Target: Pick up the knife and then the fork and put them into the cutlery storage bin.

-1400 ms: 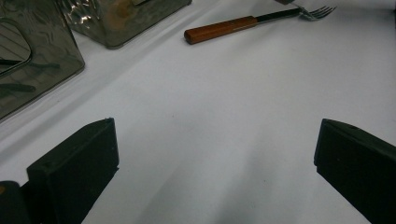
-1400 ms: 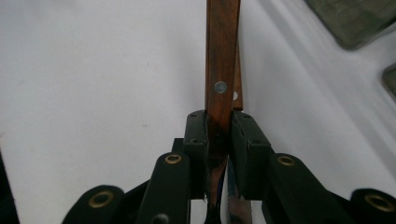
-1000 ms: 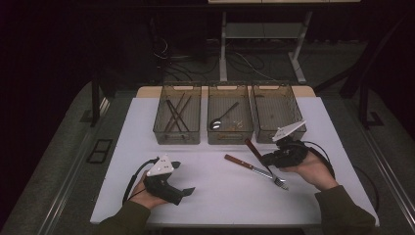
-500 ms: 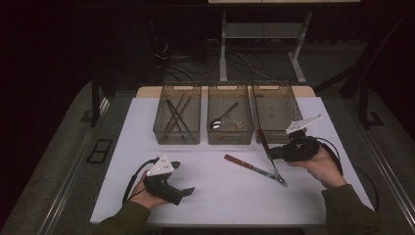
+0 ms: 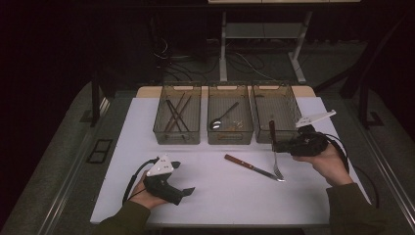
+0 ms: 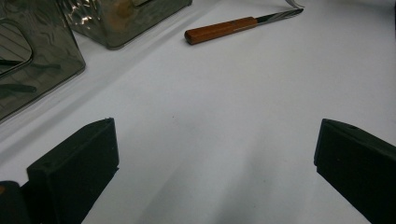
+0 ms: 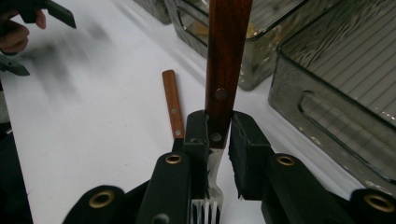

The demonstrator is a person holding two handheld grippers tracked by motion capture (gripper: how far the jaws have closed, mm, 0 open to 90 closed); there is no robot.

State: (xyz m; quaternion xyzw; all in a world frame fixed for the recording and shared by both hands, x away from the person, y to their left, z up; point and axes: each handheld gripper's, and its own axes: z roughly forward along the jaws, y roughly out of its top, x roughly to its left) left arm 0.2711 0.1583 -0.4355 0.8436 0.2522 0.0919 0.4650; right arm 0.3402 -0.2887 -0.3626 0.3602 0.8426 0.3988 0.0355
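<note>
My right gripper is shut on a wooden-handled fork at the joint of handle and metal. The fork stands nearly upright, handle up in front of the right bin, tines down close to the tip of a knife. In the right gripper view the fork handle rises between my jaws of the right gripper. The wooden-handled knife lies flat on the white table. My left gripper rests open near the front left, and the left gripper view has the left gripper with nothing between its jaws and the knife beyond.
Three clear bins stand in a row at the back of the white table. The left bin holds dark sticks and the middle bin a spoon. A wide stretch of bare table lies between the two hands.
My right gripper lifted the fork off the table and moved right. The fork swung from slanted to nearly upright. The left gripper and the knife kept still.
</note>
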